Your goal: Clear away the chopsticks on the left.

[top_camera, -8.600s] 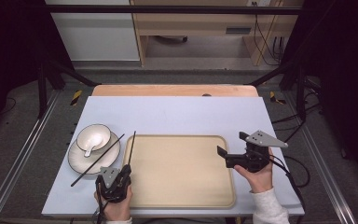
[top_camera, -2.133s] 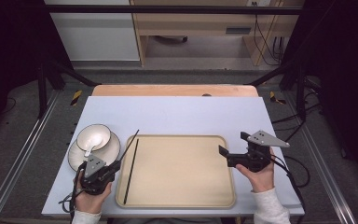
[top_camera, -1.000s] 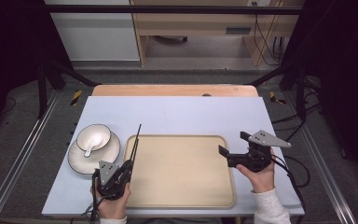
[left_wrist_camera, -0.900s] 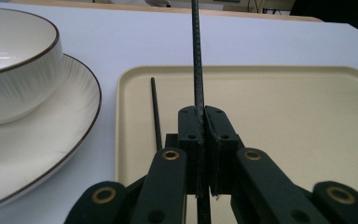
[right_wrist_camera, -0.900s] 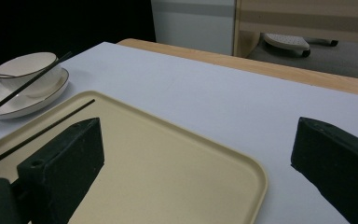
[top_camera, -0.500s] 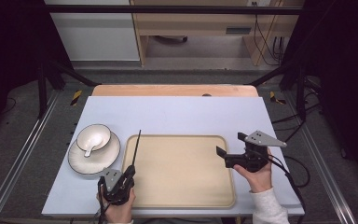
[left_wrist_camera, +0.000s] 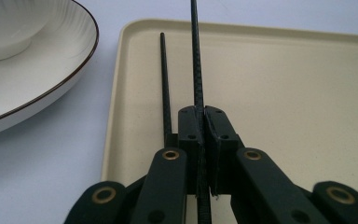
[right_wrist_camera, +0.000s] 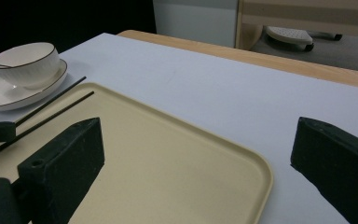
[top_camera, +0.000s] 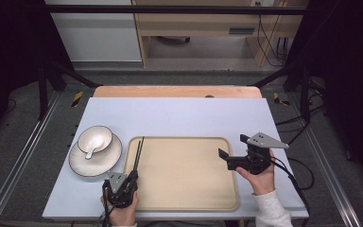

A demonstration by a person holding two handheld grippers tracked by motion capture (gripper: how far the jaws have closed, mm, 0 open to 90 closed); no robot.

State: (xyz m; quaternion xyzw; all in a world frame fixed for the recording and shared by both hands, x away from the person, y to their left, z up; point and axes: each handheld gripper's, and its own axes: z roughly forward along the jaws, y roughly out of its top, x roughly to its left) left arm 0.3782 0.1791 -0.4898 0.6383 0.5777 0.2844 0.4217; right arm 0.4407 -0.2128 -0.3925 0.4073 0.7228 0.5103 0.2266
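Plate (left_wrist_camera: 37, 70) and bowl (left_wrist_camera: 9, 23) cropped at the left gripper view's edge

Two thin black chopsticks (top_camera: 137, 152) lie along the tray's (top_camera: 184, 198) left edge.

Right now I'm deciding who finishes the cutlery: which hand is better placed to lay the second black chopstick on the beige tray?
Left. Its gripper is shut on that thin black chopstick beside the other on the beige tray; the right gripper hovers open, apart.
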